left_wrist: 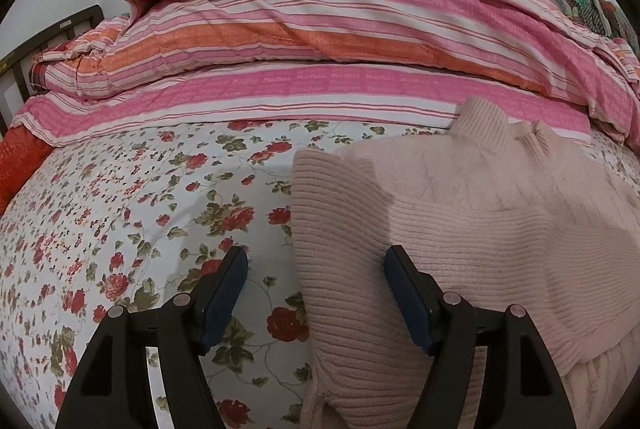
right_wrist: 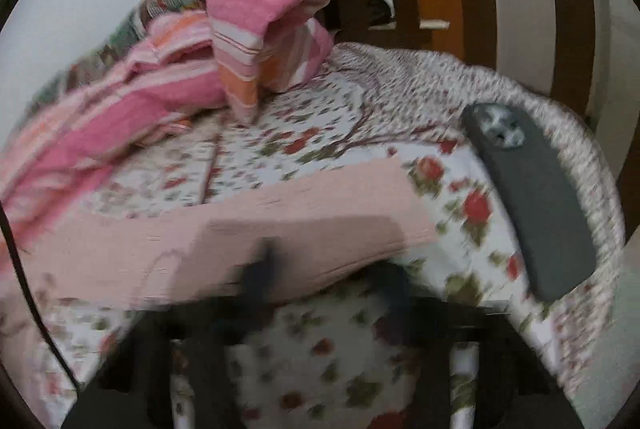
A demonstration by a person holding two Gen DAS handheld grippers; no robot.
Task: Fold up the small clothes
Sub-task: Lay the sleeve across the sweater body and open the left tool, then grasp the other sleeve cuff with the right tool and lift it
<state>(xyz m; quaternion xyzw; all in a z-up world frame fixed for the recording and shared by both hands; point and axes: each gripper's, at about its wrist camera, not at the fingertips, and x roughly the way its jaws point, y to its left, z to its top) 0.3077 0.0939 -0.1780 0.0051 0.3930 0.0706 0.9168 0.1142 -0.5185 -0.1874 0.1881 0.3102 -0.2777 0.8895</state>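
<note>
One pink sweater (left_wrist: 460, 213) on floral sheet (left_wrist: 140, 197), left gripper (left_wrist: 316, 261) spread wide over its edge, right gripper (right_wrist: 328, 269) blurred, grip unclear.

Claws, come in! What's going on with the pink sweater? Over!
Left claw open over pink sweater edge. Right claw blurred, can't tell. Sweater partly folded on flowery sheet. Dark phone lies nearby.

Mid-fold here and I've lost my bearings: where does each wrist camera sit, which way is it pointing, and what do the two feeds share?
Left wrist: sits on the left tool, looking forward over the pink knit sweater toward the striped quilt; both fingers show, spread apart over the sweater's edge.
Right wrist: sits on the right tool, facing the wooden bed frame and a dark phone; its blurred fingers show at the sweater's edge.
Shared: sweater, quilt, floral bedsheet.
</note>
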